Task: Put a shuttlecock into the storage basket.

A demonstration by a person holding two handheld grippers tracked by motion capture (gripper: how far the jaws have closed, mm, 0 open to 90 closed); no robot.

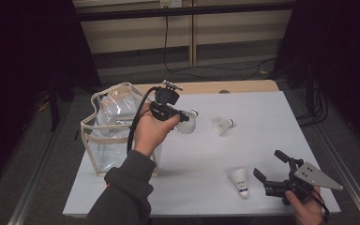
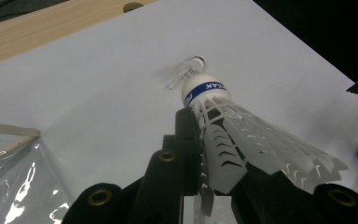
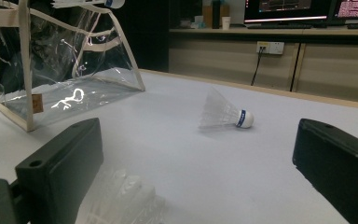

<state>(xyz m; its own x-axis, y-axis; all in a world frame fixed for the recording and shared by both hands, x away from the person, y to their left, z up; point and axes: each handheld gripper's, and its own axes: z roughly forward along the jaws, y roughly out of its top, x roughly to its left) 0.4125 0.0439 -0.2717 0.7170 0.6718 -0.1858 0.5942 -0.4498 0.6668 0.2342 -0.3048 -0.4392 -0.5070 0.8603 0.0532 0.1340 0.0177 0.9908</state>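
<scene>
left gripper (image 1: 180,117) clamped on a shuttlecock (image 1: 188,123) by the clear bag (image 1: 112,131) | right gripper (image 1: 275,171) wide open, holding nothing | two shuttlecocks left on the table (image 1: 272,112), none bagged

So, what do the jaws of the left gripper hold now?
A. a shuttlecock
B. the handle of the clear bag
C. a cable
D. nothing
A: the left gripper is shut on the feather skirt of a shuttlecock, lifted above the white table.

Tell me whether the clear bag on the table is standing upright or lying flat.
Upright. The clear bag stands on its base at the table's left edge, its cream-trimmed mouth facing up in the high view.
</scene>
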